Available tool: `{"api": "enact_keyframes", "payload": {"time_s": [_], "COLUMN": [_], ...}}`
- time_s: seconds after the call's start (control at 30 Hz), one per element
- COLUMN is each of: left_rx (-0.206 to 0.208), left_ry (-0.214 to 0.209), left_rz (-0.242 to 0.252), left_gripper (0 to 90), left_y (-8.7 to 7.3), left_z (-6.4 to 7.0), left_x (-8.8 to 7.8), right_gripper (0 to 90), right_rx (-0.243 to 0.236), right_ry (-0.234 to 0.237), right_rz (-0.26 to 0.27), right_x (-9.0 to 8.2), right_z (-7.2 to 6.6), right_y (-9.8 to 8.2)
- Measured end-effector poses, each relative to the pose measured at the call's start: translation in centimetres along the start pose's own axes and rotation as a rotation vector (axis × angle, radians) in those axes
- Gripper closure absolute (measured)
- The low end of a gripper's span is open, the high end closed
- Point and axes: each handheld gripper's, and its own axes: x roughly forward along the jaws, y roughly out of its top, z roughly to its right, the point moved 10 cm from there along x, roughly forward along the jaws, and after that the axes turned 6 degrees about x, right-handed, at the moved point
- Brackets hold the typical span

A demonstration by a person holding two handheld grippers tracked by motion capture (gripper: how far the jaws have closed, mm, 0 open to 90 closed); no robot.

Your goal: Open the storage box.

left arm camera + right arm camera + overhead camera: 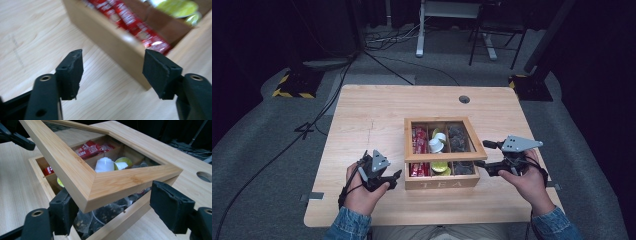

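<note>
Jaws: left gripper (396, 176) parted and empty beside the wooden tea box (441, 181) at the table's (362, 110) near edge; right gripper (110, 213) spread around a corner of the raised, framed lid (82, 178), grip uncertain.

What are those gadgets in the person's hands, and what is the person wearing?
Each hand holds a black two-jaw claw, left and right, with flat black pads, a grey three-cornered plate on top and a trailing black cable. The sleeves are blue denim.

1 high overview, 2 close gripper views, all sharing the tea box (441, 150).
</note>
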Motion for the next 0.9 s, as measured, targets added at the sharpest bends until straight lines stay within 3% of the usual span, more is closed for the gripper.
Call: {"api": "enact_keyframes", "payload": {"time_s": [0.17,0.3,0.4,0.6,0.8,0.9], "left_rx": [-0.025,-0.045,-0.079,-0.109,-0.087,-0.102], "left_ry": [0.035,0.086,0.094,0.093,0.127,0.134], "left_rz": [-0.023,-0.068,-0.083,-0.096,-0.097,-0.097], "left_gripper": [30.2,29.2,28.1,26.5,26.1,25.9], "left_y": [-1.6,-3.7,-4.9,-6.2,-7.4,-8.0], "left_z": [-2.0,-4.6,-5.9,-7.0,-8.2,-8.7], "left_x": [0.1,0.4,0.9,2.0,2.6,2.7], "right_gripper": [24.6,24.6,24.7,25.5,25.6,25.6], "right_rx": [-0.012,0.011,0.018,0.015,0.022,0.011], "right_ry": [0.001,0.015,0.015,0.007,0.008,0.001], "right_rz": [0.002,0.012,0.023,0.021,0.022,0.012], "right_x": [-0.3,-0.3,-0.3,-0.3,0.0,0.2], "right_z": [0.4,0.6,0.8,1.2,1.8,2.1], "right_y": [1.4,2.1,2.6,3.9,5.4,6.0]}}
